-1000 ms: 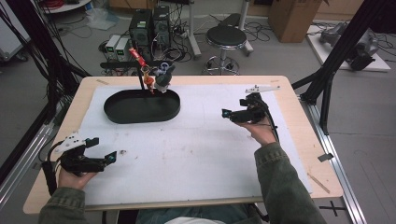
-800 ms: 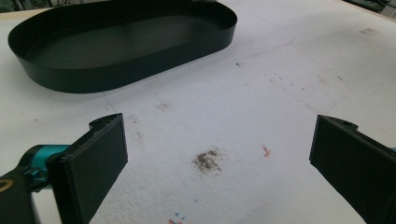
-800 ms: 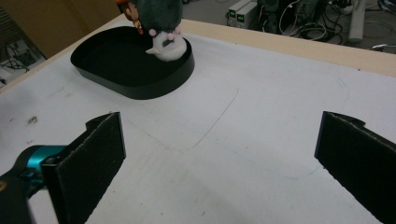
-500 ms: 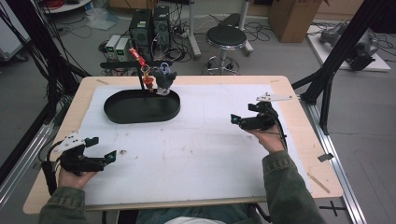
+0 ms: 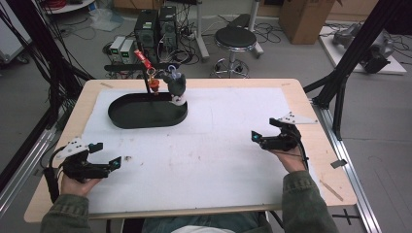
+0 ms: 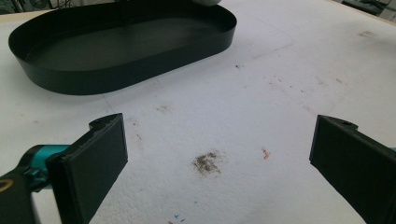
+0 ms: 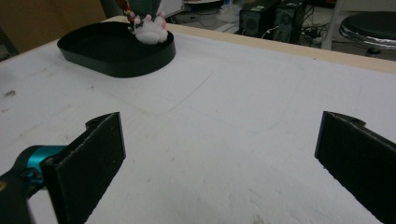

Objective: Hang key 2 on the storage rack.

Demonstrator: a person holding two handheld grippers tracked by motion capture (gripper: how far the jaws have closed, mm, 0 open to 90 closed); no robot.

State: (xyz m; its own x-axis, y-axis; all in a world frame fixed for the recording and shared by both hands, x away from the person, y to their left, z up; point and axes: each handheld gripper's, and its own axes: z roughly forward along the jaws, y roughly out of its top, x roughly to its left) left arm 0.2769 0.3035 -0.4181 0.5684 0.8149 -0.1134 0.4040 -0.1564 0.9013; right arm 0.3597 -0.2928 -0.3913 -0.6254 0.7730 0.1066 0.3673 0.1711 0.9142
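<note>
High view: I've got both claws parked near my side of the tabletop (image 5: 301, 97), left claw (image 5: 108, 156) at the near-left, right claw (image 5: 262, 136) at mid-right, each spread wide w/ nothing in it. The black oval tray (image 5: 121, 116) sits far-left; at its back-right rim stands a small stand w/ a grey-white plush figure (image 5: 177, 87) and a red bit (image 5: 153, 86). That cluster looks placed already, so I'd judge the job either finished or between steps; can't say which, since both claws are well apart from the tray. Lots of bare white mat between us and it.

Left gripper view: jaws wide, only stained mat between them. Tray ahead and left, its inside looks bare as far as I see, near wall facing me. Straight run fwd is open; the tray wall is the one edge to mind.

Right gripper view: jaws wide again, empty. Tray far-left w/ the plush at its near rim, blurry, prob leaning on the rim. The tabletop's wooden edge runs across behind, so less room that way.
</note>
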